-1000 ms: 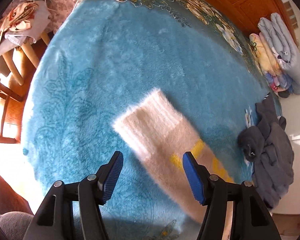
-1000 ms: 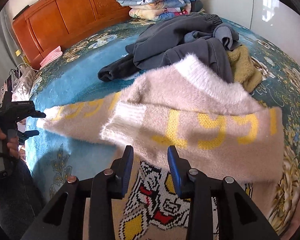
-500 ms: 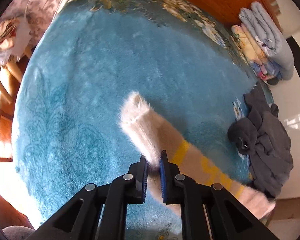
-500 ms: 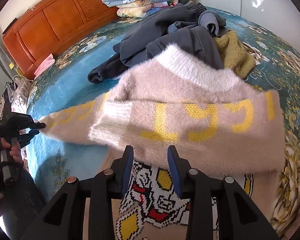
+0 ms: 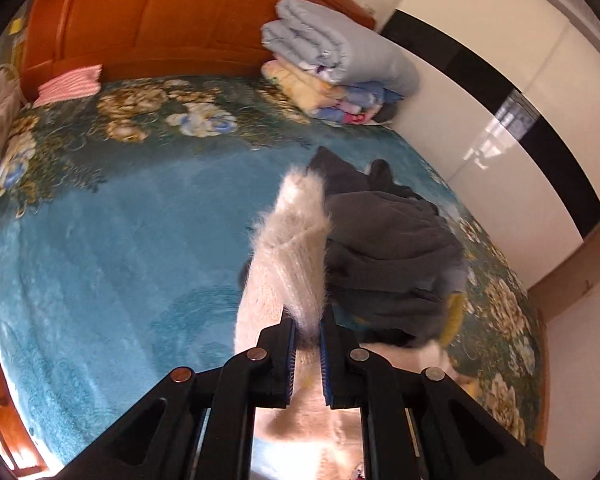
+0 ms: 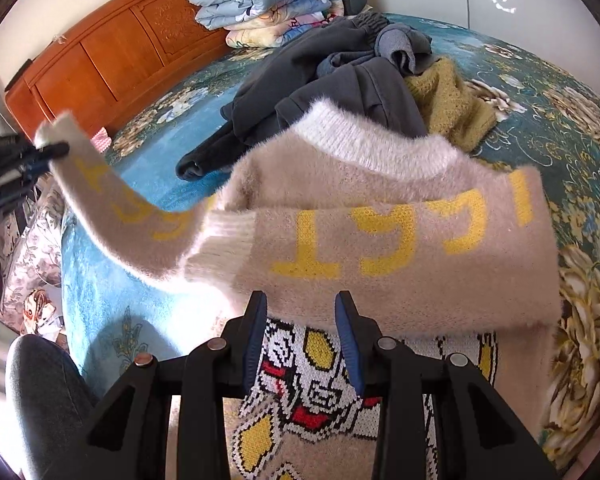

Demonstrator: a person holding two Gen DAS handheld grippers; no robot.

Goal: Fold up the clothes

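A fuzzy beige sweater (image 6: pixel 380 200) with yellow letters and a knitted robot face lies on the blue bedspread (image 6: pixel 100 288). One sleeve is folded across its chest. My left gripper (image 5: pixel 307 334) is shut on the cuff of the other sleeve (image 5: pixel 292 248) and holds it raised above the bed; it shows at the left of the right wrist view (image 6: pixel 56 150). My right gripper (image 6: pixel 302 320) is open and empty, just above the sweater's front below the folded sleeve.
A pile of dark grey clothes (image 6: pixel 340 80) and a mustard knit (image 6: pixel 448 100) lies behind the sweater. Folded quilts (image 6: pixel 276 0) are stacked by the wooden headboard (image 6: pixel 100 52). A white wall (image 5: pixel 500 120) runs along the bed's far side.
My left gripper closed on the sleeve cuff and lifted it off the bedspread, swinging toward the sweater's body. My right gripper stayed open over the sweater's front.
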